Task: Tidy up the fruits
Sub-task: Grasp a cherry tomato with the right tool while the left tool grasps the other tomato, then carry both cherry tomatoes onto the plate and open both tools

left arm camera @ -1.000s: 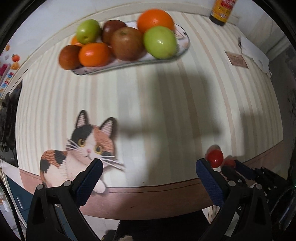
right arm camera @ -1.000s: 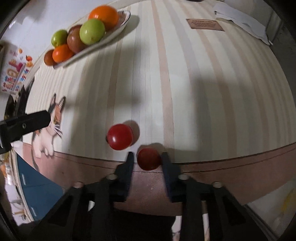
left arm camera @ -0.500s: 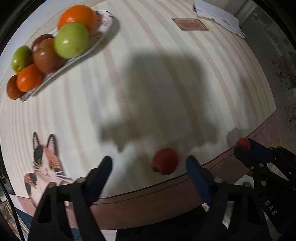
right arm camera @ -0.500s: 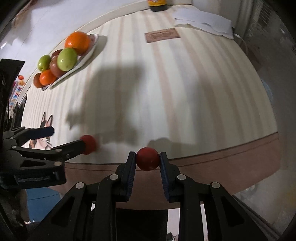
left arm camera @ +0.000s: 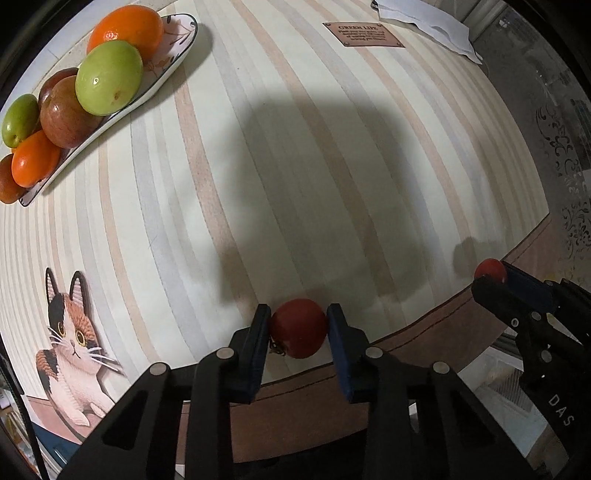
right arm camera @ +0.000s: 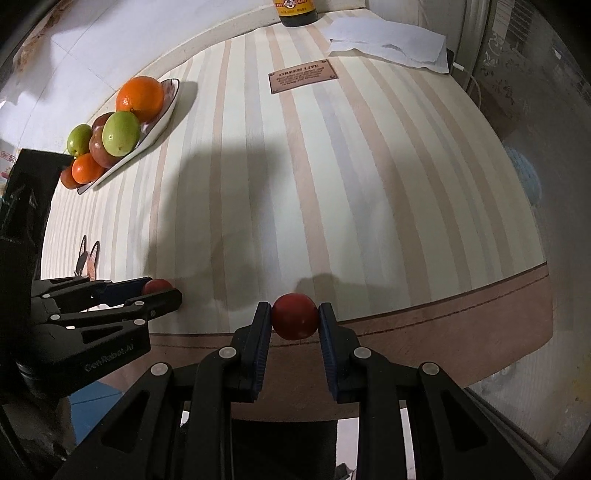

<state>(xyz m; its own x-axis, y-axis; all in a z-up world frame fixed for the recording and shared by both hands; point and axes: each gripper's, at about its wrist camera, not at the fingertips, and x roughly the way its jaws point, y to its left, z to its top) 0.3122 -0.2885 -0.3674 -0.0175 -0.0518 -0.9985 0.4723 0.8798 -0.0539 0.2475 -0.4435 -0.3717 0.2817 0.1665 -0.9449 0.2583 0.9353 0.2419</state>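
My left gripper (left arm camera: 298, 328) is shut on a red tomato (left arm camera: 298, 328) near the table's front edge. It also shows in the right wrist view (right arm camera: 157, 290), at the left. My right gripper (right arm camera: 294, 317) is shut on a second red tomato (right arm camera: 294, 316) and holds it just above the front edge. It also shows in the left wrist view (left arm camera: 493, 275), at the right. A white oval plate (left arm camera: 173, 48) at the far left holds oranges, green fruits and red-brown apples; it also shows in the right wrist view (right arm camera: 162, 118).
The striped tablecloth has a cat picture (left arm camera: 72, 343) at the front left and a brown label (right arm camera: 302, 75) at the back. A white cloth (right arm camera: 388, 44) and a dark bottle (right arm camera: 295, 11) stand at the far edge.
My left gripper has swung right to the loose tomato and closed on it. My right gripper has lifted its tomato slightly off the table.
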